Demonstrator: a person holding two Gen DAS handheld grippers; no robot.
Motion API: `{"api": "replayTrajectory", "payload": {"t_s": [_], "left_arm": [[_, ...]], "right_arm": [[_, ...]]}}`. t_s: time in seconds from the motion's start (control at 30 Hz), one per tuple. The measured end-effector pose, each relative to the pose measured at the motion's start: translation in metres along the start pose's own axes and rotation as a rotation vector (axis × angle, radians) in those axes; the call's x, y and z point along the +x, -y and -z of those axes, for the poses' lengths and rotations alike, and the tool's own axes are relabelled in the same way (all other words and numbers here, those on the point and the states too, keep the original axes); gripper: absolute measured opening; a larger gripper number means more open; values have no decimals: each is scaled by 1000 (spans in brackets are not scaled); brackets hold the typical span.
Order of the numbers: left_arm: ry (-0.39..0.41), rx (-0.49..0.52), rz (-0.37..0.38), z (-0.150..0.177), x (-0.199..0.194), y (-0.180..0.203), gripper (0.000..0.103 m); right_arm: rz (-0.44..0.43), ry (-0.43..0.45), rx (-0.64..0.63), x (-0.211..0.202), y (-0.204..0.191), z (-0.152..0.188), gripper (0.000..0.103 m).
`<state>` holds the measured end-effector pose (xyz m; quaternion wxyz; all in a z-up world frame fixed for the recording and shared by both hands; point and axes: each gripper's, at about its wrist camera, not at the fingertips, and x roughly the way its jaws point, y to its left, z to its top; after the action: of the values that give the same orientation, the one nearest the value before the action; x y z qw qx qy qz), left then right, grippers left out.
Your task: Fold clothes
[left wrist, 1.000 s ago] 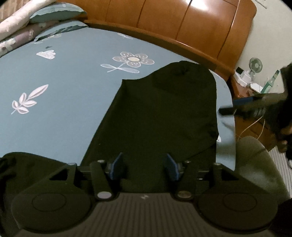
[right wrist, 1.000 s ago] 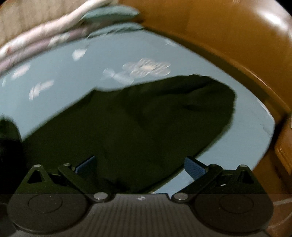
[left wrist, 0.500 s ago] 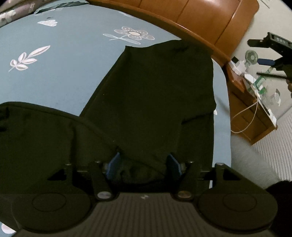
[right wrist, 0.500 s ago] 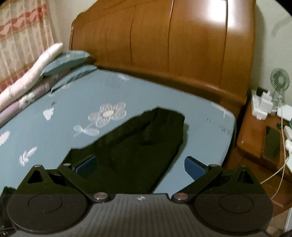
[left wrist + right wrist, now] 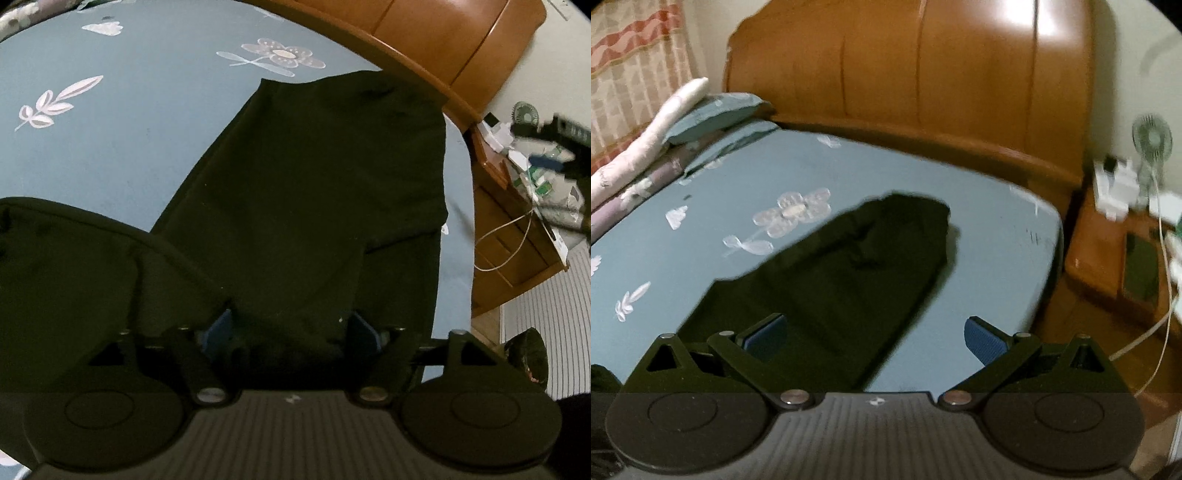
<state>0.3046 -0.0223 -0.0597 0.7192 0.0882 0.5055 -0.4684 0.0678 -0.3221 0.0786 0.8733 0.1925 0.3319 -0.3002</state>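
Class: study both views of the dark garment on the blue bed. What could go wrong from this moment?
1. The left gripper has just been opening with cloth between its fingers; the fold in the dark garment may slump.
2. The garment lies close to the bed edge and could slide off.
3. The right gripper, open and empty, steadies nothing.

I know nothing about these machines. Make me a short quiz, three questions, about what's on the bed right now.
1. True or false: the right gripper grips the dark garment.
2. What pattern decorates the blue sheet: A stripes, B flowers and leaves, C dots?
3. What lies between the left gripper's fingers?

Key:
1. False; its fingers are apart with nothing between them.
2. B.
3. A bunch of the dark garment; the fingers have just been opening.
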Motion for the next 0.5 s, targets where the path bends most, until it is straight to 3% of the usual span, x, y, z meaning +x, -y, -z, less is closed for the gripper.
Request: {"api": "replayTrajectory", "payload": {"t_s": [0.27, 0.5], "left_arm": [[-14, 6, -34, -4, 6, 9, 78], [-9, -19, -92, -4, 5, 17, 78]], "right_arm": [[-18, -85, 29, 35, 15, 31, 103], [-144, -116, -35, 55, -8, 22, 103]]}}
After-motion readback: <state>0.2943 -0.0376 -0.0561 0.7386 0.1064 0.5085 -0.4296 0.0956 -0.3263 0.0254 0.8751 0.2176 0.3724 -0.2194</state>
